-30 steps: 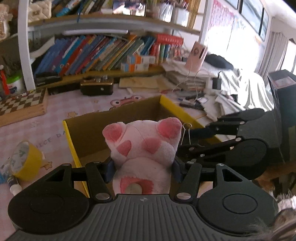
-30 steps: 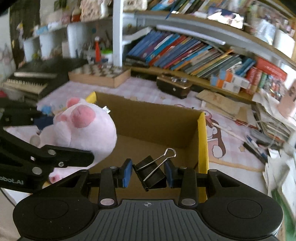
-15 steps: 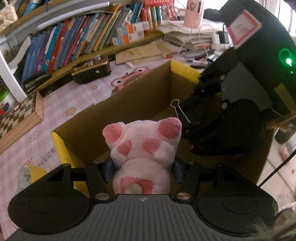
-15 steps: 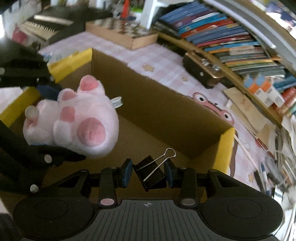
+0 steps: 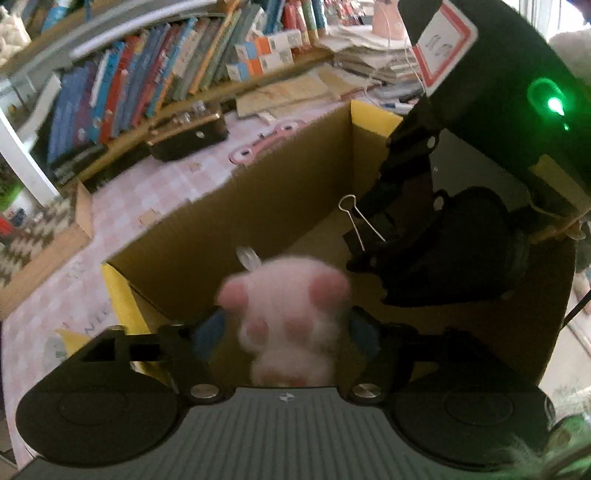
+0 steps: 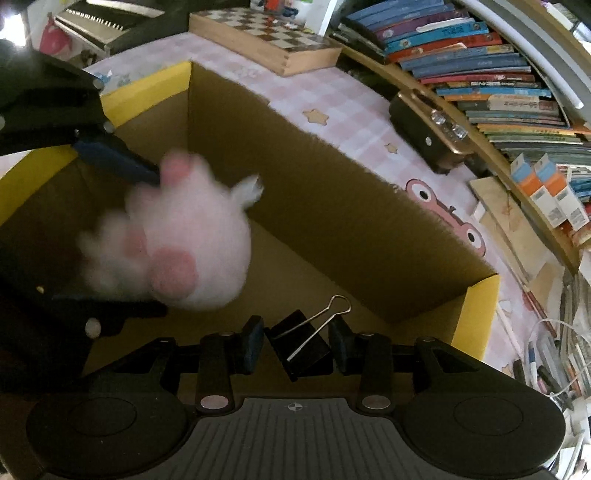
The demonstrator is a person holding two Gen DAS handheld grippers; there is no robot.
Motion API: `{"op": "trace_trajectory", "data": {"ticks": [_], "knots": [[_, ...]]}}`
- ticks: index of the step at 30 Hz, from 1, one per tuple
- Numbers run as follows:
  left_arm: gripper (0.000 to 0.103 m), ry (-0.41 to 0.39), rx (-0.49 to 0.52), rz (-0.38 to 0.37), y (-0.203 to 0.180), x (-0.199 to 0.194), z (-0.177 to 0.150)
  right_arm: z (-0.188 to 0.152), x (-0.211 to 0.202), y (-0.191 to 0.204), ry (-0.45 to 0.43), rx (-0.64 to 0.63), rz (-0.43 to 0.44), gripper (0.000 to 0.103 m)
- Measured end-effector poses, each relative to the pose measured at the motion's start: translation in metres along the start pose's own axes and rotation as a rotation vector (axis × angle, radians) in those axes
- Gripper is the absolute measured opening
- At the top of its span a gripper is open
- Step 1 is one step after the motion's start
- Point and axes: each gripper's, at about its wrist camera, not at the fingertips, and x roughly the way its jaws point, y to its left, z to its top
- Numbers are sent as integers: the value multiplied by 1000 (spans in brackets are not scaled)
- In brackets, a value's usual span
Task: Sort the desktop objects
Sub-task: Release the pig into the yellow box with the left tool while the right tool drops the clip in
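A pink and white plush pig (image 5: 288, 314) drops, blurred, between the pads of my left gripper (image 5: 286, 330). Its jaws are opening, and a gap shows on each side of the toy. Below it stands an open cardboard box (image 5: 258, 206) with yellow flap edges. In the right wrist view the pig (image 6: 192, 251) hangs over the box (image 6: 332, 206) between the left gripper's fingers (image 6: 114, 158). My right gripper (image 6: 295, 343) holds a black binder clip (image 6: 299, 347) over the box's near right corner. Its jaws are just starting to open, and the clip sits sharp and unmoved between the pads. The clip's wire handle (image 5: 354, 221) shows in the left wrist view.
The box rests on a pink checked tablecloth (image 6: 332, 96). Behind it lie a dark brown case (image 6: 428, 129), a wooden chessboard (image 6: 273, 40) and a low shelf of books (image 6: 480, 74). Stacked papers and cables (image 6: 565, 350) crowd the right side. A keyboard (image 6: 96, 22) lies far left.
Both grippers tipped down over the box. The left jaws then spread, and the pig slid lower and went blurred. The clip kept its place in the right gripper.
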Motion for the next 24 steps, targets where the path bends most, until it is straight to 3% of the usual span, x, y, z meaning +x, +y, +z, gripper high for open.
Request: {"op": "trace_trajectory", "data": {"ticks": [3, 13, 19, 24], "knots": [[87, -46, -1, 27, 0, -11, 1, -1, -6, -6, -28, 28, -5, 46], [91, -188, -122, 80, 11, -59, 3, -10, -51, -21, -184, 163, -14, 54], [99, -321, -218, 147, 7, -102, -9, -24, -91, -17, -315, 241, -54, 60], [100, -377, -302, 171, 3, -130, -27, -41, -119, -13, -391, 336, -81, 62]]}}
